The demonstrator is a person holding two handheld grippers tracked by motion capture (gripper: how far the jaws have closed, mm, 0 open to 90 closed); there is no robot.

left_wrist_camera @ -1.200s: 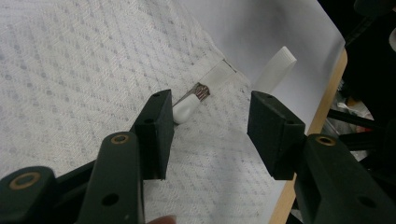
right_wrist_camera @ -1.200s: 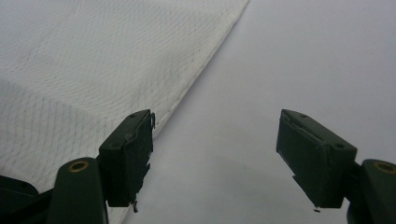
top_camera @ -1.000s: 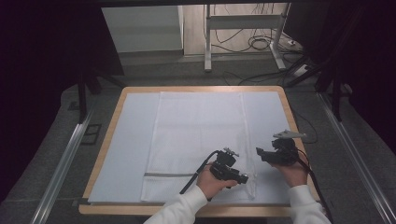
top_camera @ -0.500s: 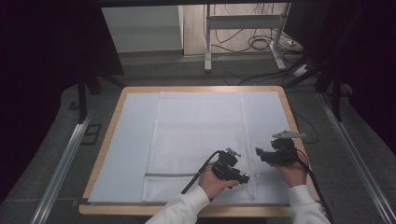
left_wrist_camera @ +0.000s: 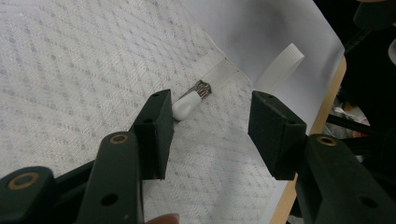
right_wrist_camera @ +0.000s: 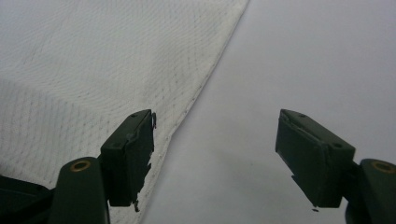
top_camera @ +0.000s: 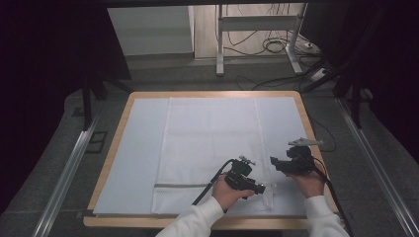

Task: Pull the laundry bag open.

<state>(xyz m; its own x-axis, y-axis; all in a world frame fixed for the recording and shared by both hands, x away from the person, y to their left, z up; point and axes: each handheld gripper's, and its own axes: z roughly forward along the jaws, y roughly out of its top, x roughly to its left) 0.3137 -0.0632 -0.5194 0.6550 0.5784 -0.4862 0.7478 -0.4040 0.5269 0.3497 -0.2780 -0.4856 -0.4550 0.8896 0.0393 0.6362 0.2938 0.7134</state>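
Note:
A white mesh fabric bag lies flat on the white-covered table. A grey zipper line runs along its near end. My left gripper hovers over the bag's near right corner. In the left gripper view it is open, with the white zipper pull just beyond its left jaw and no pad pressing on it. A white ribbon loop sticks out past the corner. My right gripper is open too, and its jaws straddle the bag's right edge with nothing held.
The wooden table rim frames the white cover. Its near right edge runs close by in the left gripper view. Cables and a metal stand are on the floor beyond the table. Rails run along both sides.

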